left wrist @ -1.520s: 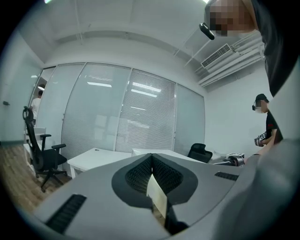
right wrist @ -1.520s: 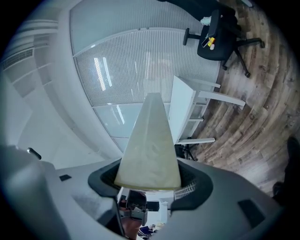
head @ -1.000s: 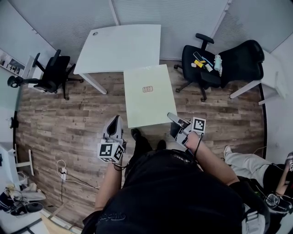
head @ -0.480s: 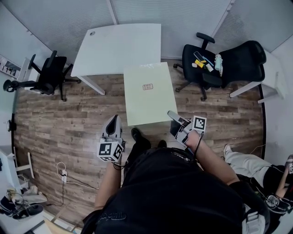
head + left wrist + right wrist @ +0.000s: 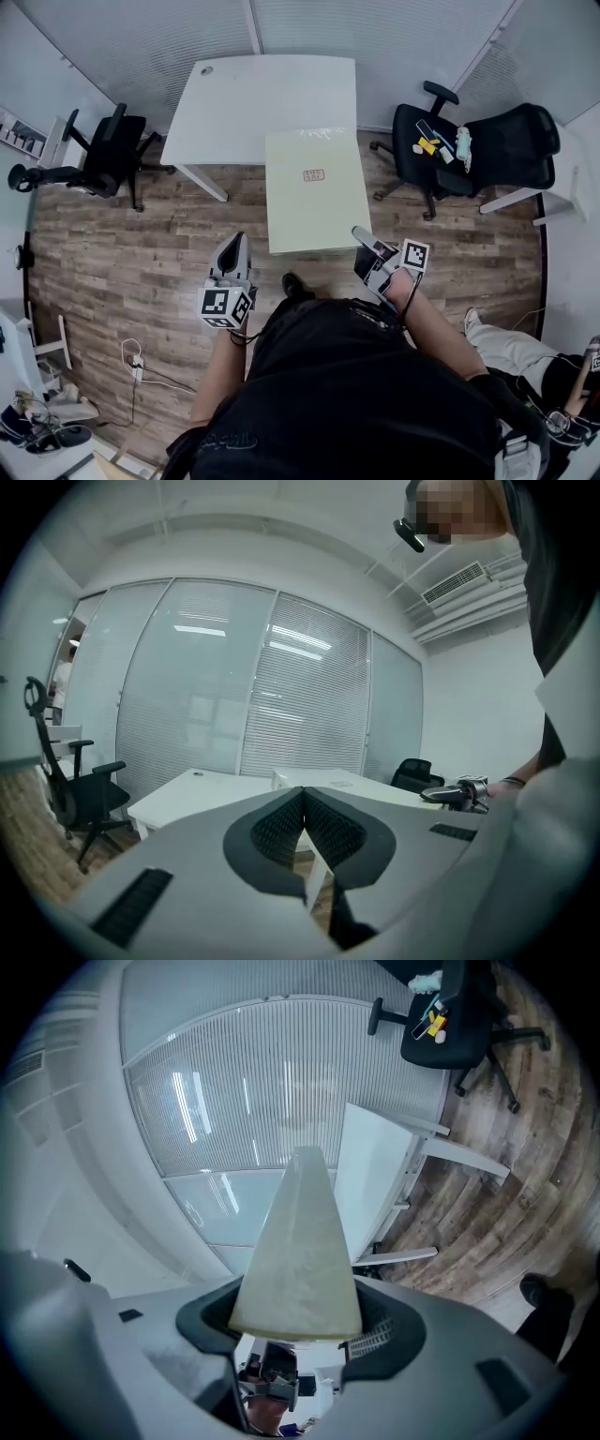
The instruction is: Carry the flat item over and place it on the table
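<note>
White surface (image 5: pixel 234 103) by the glass wall (image 5: pixel 141 28) sits closer than a second ago, and the panel (image 5: pixel 314 192) already overhangs its near edge, so the carry is nearly done. Right gripper (image 5: pixel 359 236) pinches the panel's end farthest from the surface; left gripper (image 5: pixel 236 246), short of the surface, is pressed together, empty. No containers show.

Cool, even ceiling light fills the room, and shadows are faint. My head view is bright and sharp in the middle, with walls and floor bowing toward the edges. The white surface (image 5: pixel 262 94) nearly washes out. Strip lights streak the glass wall (image 5: pixel 202 667). Both tool views are fisheye circles with dark corners. My left tool (image 5: pixel 302 799), right tool (image 5: pixel 298 1324) and its pale panel (image 5: pixel 302 1241) blur up close.
</note>
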The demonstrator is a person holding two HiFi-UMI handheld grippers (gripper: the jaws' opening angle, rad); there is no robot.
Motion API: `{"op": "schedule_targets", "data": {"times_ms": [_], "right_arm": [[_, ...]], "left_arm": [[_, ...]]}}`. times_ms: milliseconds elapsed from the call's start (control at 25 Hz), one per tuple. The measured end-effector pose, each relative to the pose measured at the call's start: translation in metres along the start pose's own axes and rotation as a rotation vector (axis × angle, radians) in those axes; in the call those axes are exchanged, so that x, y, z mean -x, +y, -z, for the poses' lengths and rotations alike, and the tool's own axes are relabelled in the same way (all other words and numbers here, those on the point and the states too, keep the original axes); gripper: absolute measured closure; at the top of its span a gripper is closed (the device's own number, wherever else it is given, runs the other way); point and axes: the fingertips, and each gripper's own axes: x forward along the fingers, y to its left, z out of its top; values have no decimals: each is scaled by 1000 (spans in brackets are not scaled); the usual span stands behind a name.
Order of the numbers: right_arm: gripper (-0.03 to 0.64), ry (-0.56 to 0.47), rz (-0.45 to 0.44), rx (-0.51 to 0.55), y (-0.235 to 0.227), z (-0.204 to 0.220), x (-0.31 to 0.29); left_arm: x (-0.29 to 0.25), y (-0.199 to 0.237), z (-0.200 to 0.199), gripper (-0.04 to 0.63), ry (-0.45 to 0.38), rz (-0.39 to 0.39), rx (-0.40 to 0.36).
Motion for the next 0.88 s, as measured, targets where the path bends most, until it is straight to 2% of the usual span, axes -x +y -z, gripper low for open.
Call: {"op": "schedule_targets", "data": {"times_ms": [280,520,880], "right_arm": [[324,-41,-38,6,13,0,-59],[325,-50,-28,3,10,7,-83],[324,-24,-3,-9,1,2,-99]], "left_arm": [[-12,42,-19,581,-2,53,-23],[-13,72,-24,581,-3,72,-22],[-16,96,-13,581,18,36,6]]}}
